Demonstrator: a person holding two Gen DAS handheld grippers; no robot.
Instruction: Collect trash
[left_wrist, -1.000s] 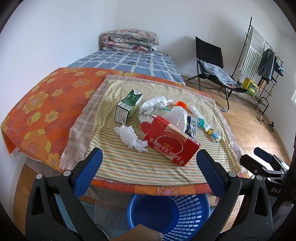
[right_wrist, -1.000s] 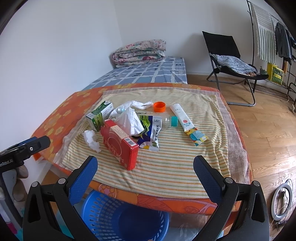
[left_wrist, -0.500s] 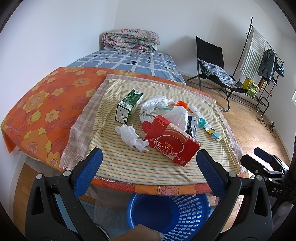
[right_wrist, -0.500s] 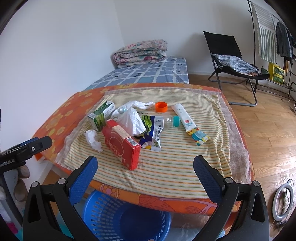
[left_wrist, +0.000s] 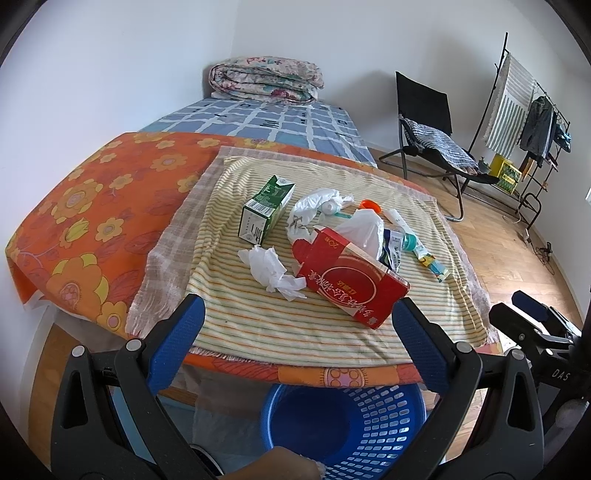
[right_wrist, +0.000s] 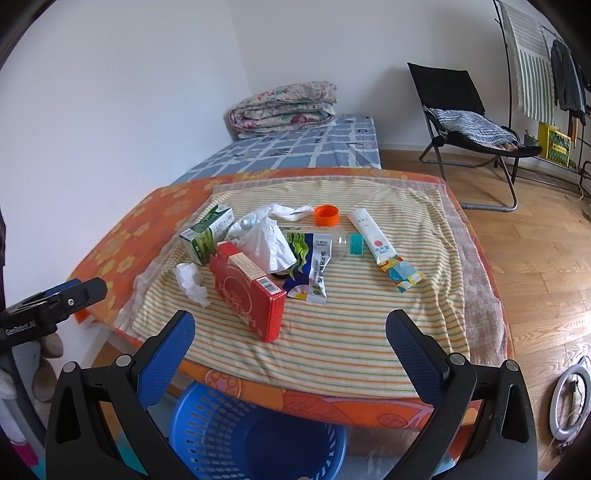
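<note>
Two handheld grippers, the left gripper (left_wrist: 299, 328) and right gripper (right_wrist: 290, 341), are showing black plastic frames, silver screws, blue-padded fingers (left_wrist: 419, 343) and white lettering on their sides.

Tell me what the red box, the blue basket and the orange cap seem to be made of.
The red box looks like printed cardboard: flat panels, sharp folded edges, slight gloss. The blue basket seems moulded plastic, with smooth shiny walls and regular slots. The orange cap is probably plastic too: even colour, thin round rim.

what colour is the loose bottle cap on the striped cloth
Orange cap; the right wrist view shows it best.
</note>
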